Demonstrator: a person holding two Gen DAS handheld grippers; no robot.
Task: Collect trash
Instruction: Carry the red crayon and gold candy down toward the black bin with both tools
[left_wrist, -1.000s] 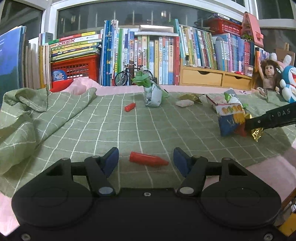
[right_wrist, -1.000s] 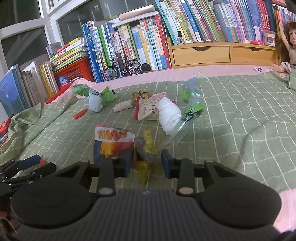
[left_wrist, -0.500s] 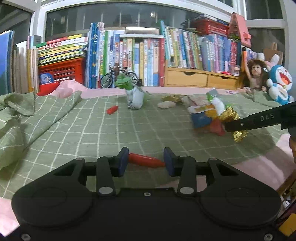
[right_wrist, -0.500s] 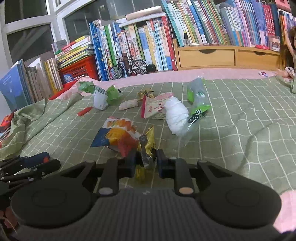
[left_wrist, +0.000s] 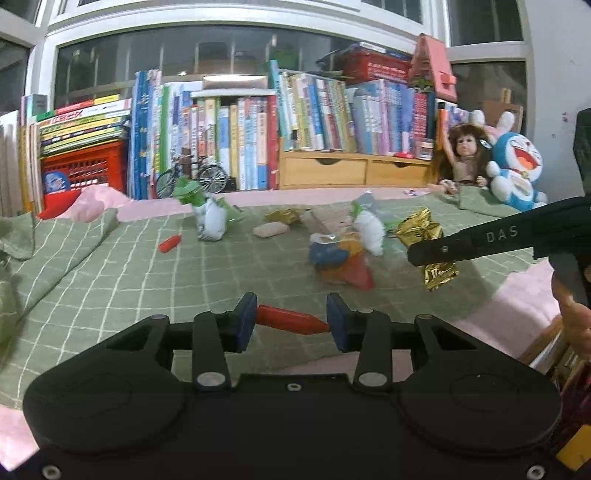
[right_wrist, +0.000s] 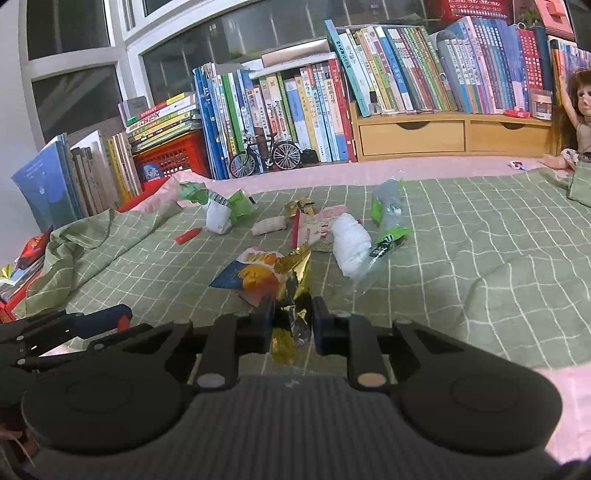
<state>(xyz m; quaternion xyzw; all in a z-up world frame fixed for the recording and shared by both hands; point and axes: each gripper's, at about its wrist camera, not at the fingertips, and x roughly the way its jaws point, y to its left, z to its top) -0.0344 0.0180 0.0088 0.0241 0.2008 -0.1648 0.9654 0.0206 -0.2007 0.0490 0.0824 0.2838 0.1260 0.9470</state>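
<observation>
Left tool (left_wrist: 291, 323) clamps a red wrapper (left_wrist: 291, 319); only the right view shows right tool (right_wrist: 293, 320) clamping gold foil (right_wrist: 291, 295).

The blanket (right_wrist: 461, 236) is pale green with a grid of thin white lines, and under it a pink sheet (right_wrist: 576, 387) shows. The tongs (left_wrist: 291, 323) are black with dark blue pads and carry a red wrapper (left_wrist: 291, 320); the other tongs (right_wrist: 293, 321) carry a shiny gold wrapper (right_wrist: 295, 295). A snack bag (right_wrist: 251, 275) is blue, orange and white (with some red), the crate (right_wrist: 173, 157) is red, and the plush toy (left_wrist: 517, 170) is blue and white.
</observation>
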